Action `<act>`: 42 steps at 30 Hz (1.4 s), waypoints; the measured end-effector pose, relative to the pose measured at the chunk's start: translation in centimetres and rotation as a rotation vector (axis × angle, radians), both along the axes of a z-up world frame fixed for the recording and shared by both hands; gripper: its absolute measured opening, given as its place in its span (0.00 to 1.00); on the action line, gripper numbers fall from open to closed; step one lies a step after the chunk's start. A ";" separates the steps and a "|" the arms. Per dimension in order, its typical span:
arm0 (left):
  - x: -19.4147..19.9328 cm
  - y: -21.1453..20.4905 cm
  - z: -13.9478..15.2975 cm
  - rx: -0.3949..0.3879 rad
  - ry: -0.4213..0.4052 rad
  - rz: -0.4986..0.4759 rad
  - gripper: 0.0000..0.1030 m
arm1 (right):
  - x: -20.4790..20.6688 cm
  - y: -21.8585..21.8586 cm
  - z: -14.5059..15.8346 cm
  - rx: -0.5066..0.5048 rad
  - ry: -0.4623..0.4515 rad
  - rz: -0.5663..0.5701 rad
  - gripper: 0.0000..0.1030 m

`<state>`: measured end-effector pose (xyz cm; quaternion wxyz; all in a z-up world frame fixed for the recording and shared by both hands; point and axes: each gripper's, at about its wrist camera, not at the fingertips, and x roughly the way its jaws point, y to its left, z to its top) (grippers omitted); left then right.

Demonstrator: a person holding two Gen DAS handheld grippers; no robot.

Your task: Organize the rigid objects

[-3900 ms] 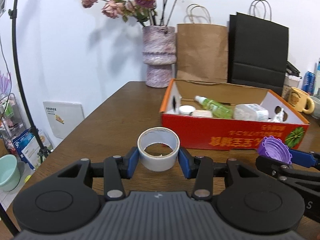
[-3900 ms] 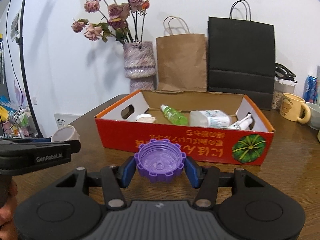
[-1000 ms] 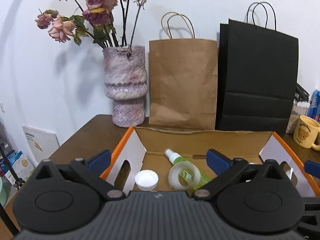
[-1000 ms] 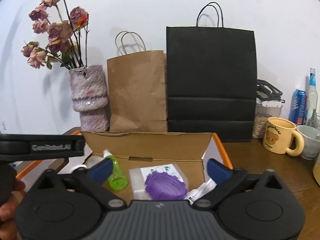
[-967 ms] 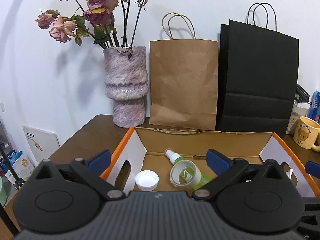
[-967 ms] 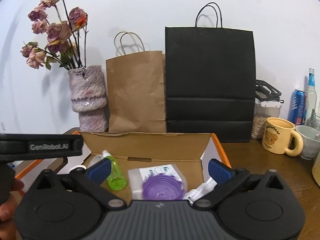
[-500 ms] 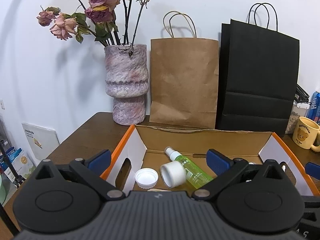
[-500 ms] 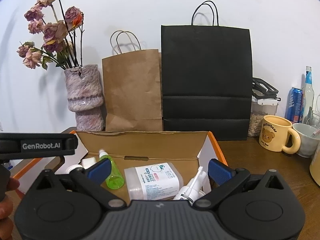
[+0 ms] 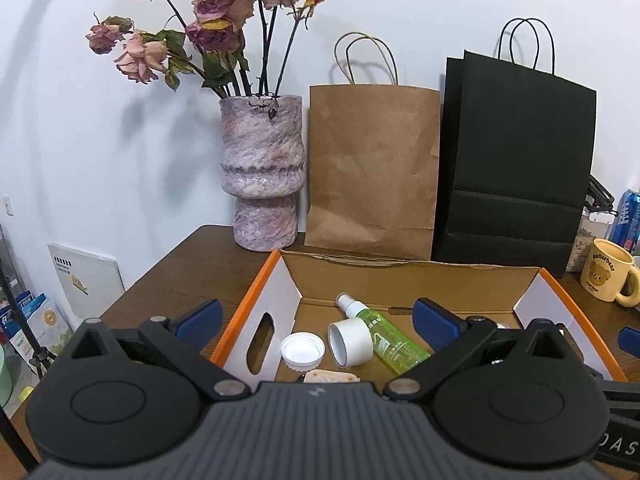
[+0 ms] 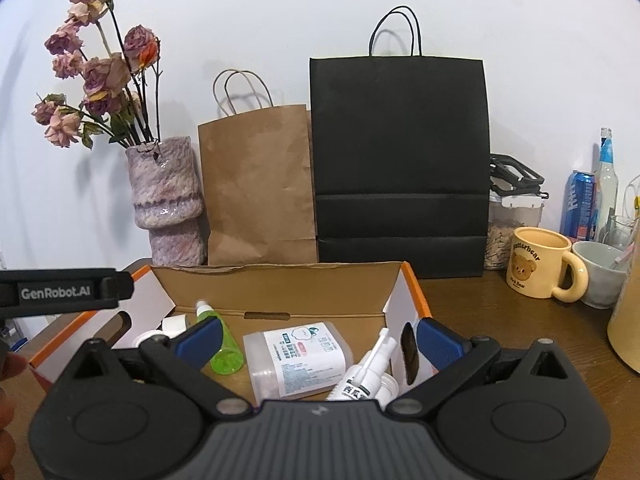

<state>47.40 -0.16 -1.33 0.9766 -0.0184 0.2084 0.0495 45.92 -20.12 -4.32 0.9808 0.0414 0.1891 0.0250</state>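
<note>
Hovering over the box (image 9: pixel 256 292), both tools spread wide, empty.
Left tool (image 9: pixel 316 316) and right tool (image 10: pixel 318 338) hold nothing; tape (image 9: pixel 350 342) lies inside beside the bottle (image 9: pixel 384 334), so sorting looks nearly done.

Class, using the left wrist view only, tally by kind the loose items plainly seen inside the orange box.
Spray bottle: 1
Tape roll: 1
White lid: 1
Beige item, partly hidden: 1
Total: 4
</note>
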 end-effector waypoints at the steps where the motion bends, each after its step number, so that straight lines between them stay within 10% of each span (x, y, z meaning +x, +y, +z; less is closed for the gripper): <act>1: -0.2 0.1 0.1 -0.003 0.000 0.000 1.00 | -0.3 0.0 0.1 -0.001 -0.002 -0.002 1.00; 42: -21.5 2.2 0.4 0.008 -0.005 -0.035 1.00 | -21.8 1.1 2.7 -0.033 -0.046 0.063 1.00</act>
